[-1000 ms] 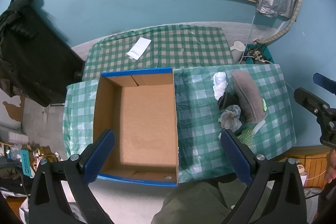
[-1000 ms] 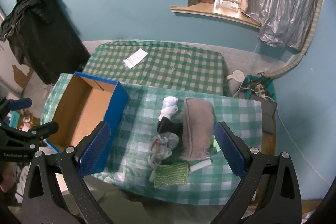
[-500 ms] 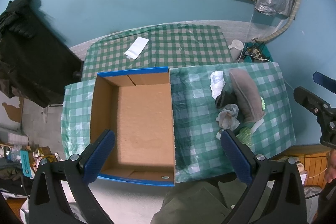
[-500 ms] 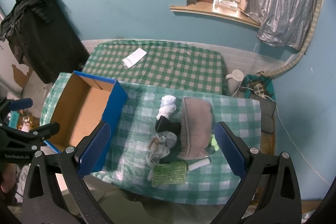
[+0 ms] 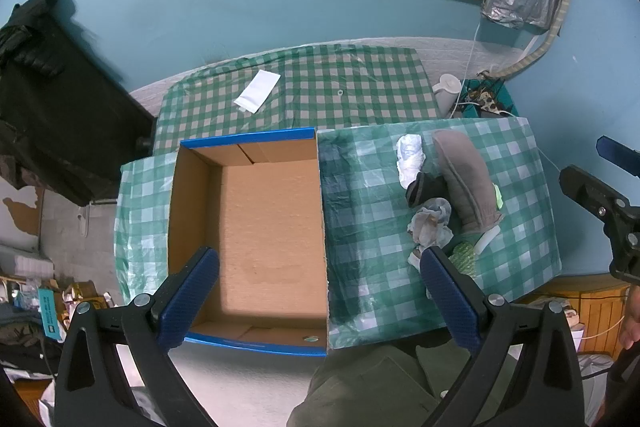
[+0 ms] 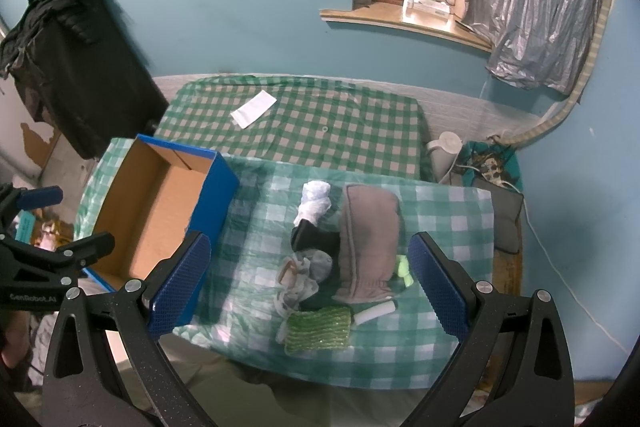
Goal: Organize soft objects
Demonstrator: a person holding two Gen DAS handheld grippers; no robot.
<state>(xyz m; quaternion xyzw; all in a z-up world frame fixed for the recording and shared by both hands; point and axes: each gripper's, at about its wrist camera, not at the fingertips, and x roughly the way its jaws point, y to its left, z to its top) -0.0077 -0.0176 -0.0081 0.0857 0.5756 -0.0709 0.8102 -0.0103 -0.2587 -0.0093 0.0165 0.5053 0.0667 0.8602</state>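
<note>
An empty cardboard box [image 5: 264, 227] with blue outer walls sits on the left of a green checked table; it also shows in the right wrist view [image 6: 160, 211]. A pile of soft things lies to its right: a grey-brown cushion [image 6: 370, 247], a white bundle [image 6: 314, 201], a black item [image 6: 312, 237], a crumpled pale cloth [image 6: 302, 275] and a green knitted pad [image 6: 320, 329]. My left gripper [image 5: 316, 295] is open high above the box. My right gripper [image 6: 308, 287] is open high above the pile.
A second checked table [image 6: 304, 123] behind carries a white paper slip [image 6: 254, 109]. A black draped cabinet [image 6: 68, 59] stands at the left. A white kettle [image 6: 444, 151] and cables lie on the floor at the right. A window sill [image 6: 404, 23] holds boxes.
Both views have shifted only slightly; the box and pile sit a little further left and lower in view. Both grippers remain open and empty.
</note>
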